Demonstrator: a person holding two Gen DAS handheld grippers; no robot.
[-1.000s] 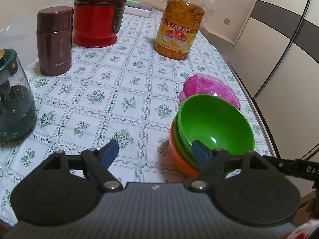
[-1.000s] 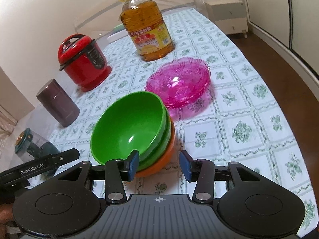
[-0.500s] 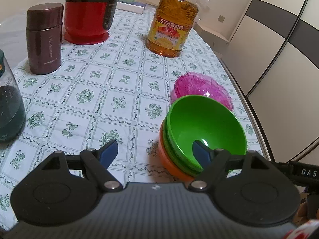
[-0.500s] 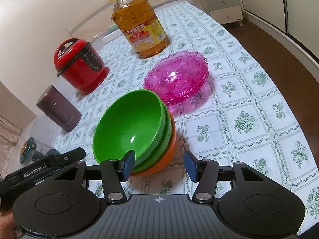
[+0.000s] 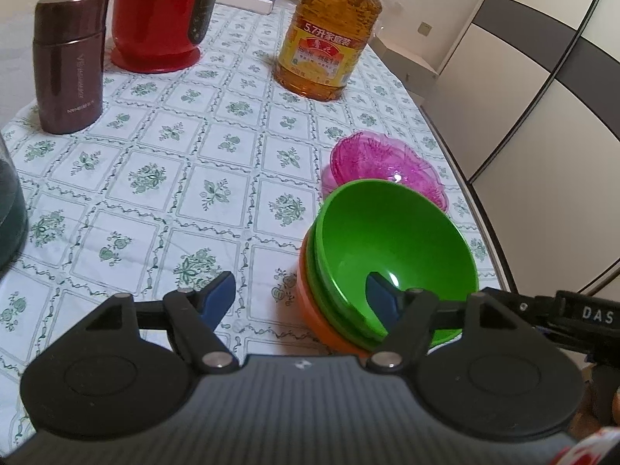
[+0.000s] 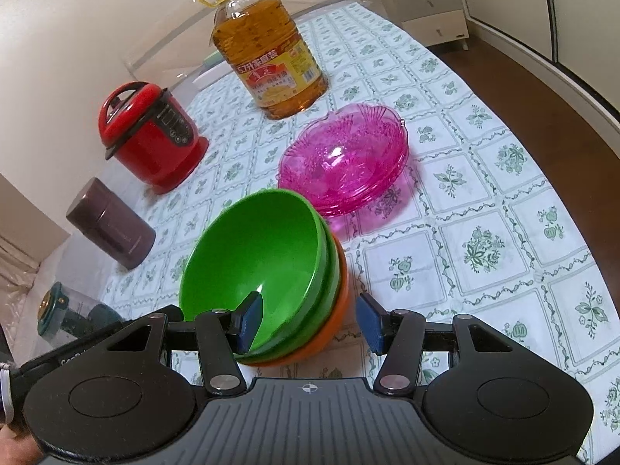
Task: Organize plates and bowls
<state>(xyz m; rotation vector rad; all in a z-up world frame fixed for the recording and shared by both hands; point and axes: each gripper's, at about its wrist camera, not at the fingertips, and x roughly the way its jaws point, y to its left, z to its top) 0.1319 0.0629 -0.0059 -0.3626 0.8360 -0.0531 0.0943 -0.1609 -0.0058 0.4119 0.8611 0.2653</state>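
Counted on the table: two green bowls (image 6: 255, 255) nested in one orange bowl (image 6: 333, 321), pink glass dishes (image 6: 345, 159) (stacked, number can't be told), one oil bottle (image 6: 267, 58), one red cooker (image 6: 151, 139), one maroon flask (image 6: 110, 228).

Left wrist view chops the red cooker's (image 5: 164, 19) lid and the oil bottle's (image 5: 329, 35) cap off at the top edge, the dark jar (image 5: 9, 209) is mostly lost off the left, and green bowls (image 5: 391, 248) hide most of the orange bowl (image 5: 317, 310).

I read "5.7" and Chinese characters on the yellow label of the oil bottle (image 5: 324, 35). White lettering runs down the maroon flask (image 5: 70, 62), too small to read. "DAS" stands on the right gripper (image 5: 598, 314).
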